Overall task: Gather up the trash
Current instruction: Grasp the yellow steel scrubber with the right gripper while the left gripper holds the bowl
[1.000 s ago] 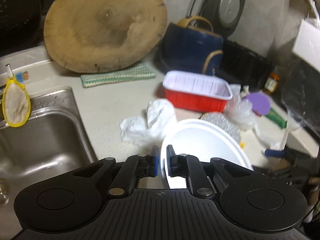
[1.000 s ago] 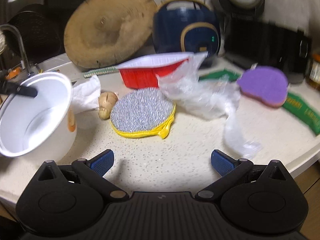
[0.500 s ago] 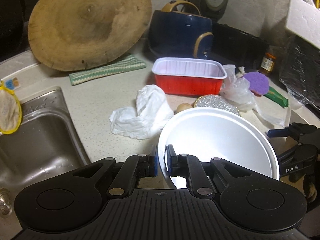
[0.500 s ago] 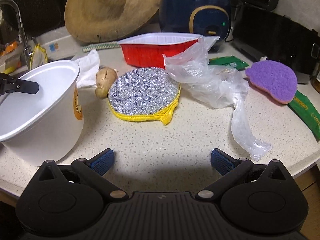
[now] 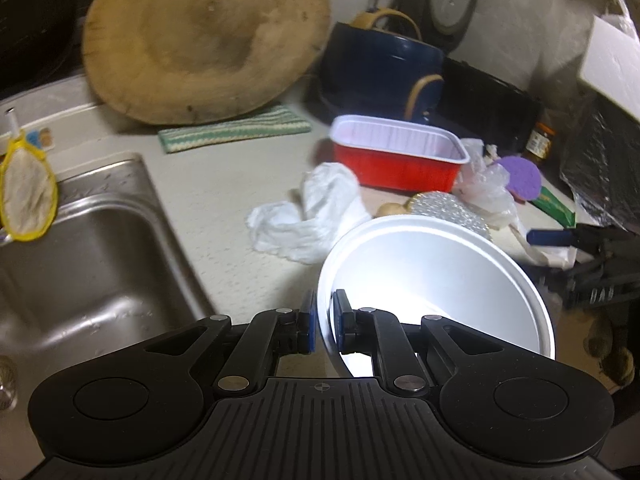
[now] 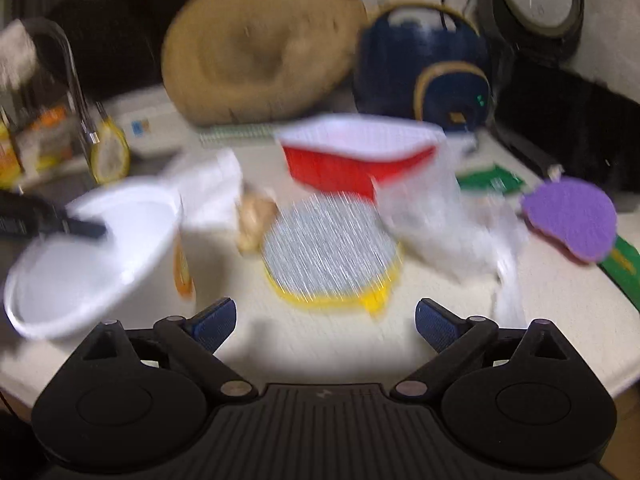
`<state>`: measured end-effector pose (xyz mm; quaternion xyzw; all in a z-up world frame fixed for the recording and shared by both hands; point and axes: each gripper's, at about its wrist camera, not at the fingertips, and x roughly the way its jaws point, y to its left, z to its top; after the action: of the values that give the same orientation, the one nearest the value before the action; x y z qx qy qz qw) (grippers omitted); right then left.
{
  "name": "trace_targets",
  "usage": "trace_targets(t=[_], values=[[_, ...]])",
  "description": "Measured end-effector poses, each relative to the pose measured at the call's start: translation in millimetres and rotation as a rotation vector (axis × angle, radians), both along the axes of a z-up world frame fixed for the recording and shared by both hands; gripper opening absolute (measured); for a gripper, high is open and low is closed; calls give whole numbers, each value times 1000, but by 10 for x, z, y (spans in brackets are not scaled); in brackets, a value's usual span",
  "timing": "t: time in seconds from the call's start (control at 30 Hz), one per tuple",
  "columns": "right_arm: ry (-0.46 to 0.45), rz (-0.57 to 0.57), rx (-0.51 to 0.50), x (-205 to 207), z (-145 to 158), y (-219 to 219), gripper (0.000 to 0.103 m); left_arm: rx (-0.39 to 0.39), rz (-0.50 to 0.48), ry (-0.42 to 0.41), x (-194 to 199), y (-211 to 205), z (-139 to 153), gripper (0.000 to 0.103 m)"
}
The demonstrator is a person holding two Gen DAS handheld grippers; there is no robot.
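Speckled countertop (image 5: 224,184) beside the sink (image 5: 80,248) is littered: nearest, the left gripper (image 5: 323,320) pinches the rim of the white bowl (image 5: 436,280), tilted at its one o'clock. The right gripper (image 6: 324,320) is unclenched and empty, its jaws having just narrowed slightly. Best keep the bowl mouth up while the right takes the crumpled tissue (image 5: 308,216) at twelve o'clock, beyond it the red tray (image 5: 400,160).
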<state>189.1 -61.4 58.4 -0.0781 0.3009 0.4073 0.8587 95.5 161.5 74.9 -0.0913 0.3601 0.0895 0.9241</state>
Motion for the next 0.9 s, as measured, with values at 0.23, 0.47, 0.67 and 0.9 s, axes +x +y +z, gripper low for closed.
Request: trace_targets(t=[0.23, 0.47, 0.67, 0.9], values=[[134, -174, 117, 562, -139, 156, 94, -34, -8, -3, -75, 33, -16, 13], [275, -208, 187, 786, -334, 131, 47, -75, -13, 43, -3, 15, -138, 12], [320, 4, 323, 498, -77, -16, 29, -82, -25, 52, 35, -35, -189, 12], [411, 63, 359, 437, -136, 142, 29, -82, -29, 68, 78, -69, -218, 12]])
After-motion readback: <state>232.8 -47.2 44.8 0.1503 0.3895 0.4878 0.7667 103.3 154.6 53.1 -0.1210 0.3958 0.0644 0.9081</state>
